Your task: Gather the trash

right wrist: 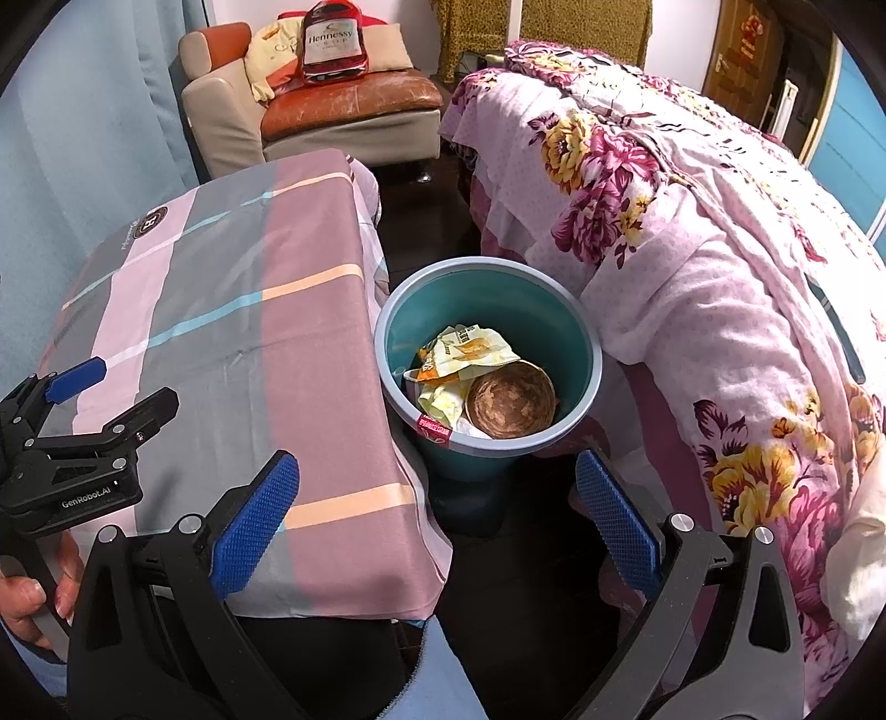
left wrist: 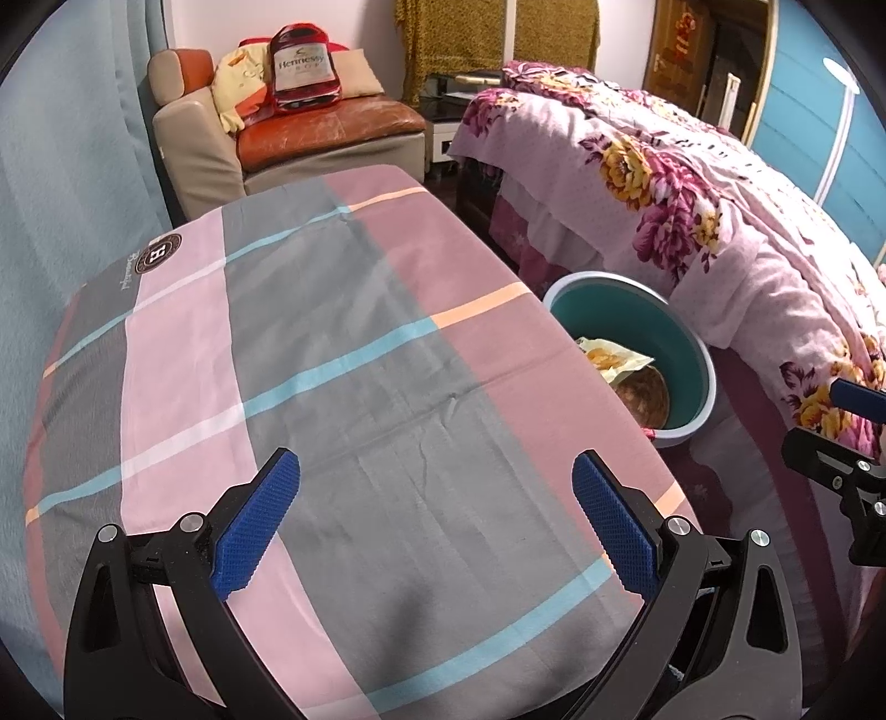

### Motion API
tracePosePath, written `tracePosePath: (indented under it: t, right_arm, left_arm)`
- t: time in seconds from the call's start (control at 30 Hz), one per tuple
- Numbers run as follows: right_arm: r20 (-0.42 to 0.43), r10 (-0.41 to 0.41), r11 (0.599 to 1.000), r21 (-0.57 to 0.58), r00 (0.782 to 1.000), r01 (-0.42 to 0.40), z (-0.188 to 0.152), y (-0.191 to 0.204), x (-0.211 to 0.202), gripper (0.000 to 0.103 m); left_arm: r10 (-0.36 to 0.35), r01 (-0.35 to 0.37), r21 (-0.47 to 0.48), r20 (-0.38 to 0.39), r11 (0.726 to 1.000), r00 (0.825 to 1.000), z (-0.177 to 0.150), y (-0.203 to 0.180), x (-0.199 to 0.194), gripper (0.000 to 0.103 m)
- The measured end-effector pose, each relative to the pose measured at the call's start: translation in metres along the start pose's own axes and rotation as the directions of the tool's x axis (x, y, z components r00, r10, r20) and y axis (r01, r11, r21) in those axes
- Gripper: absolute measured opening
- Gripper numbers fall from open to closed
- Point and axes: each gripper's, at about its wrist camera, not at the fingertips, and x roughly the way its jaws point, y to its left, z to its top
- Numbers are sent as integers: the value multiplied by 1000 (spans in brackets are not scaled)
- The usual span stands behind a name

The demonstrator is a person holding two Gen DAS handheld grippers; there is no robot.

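Trash: a wrapper [right wrist: 470, 349] and bowl [right wrist: 510, 399] lie in the bin [right wrist: 581, 338]; behind, a "Hennessy" cushion [right wrist: 332, 41]. Left gripper [left wrist: 436, 515] and right gripper [right wrist: 437, 515] gape wide, empty.

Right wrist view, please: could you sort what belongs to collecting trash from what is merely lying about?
Job:
teal bin
crumpled wrappers
brown paper bowl

Lying about:
Hennessy bottle cushion
sofa
floral bedspread
checked tablecloth

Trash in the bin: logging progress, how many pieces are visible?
2: a crumpled yellow wrapper toward the back-left of the bin and a brown paper bowl front-right. More may be hidden underneath.
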Motion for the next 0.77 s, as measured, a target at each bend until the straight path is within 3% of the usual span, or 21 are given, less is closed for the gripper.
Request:
tracePosePath:
  t: [0.77]
  right_arm:
    - [3, -21, 1000, -2, 1000, 21, -1, -5, 0, 96]
  left_arm:
    - [-3, 3, -14, -22, 1000, 1000, -6, 7, 6, 99]
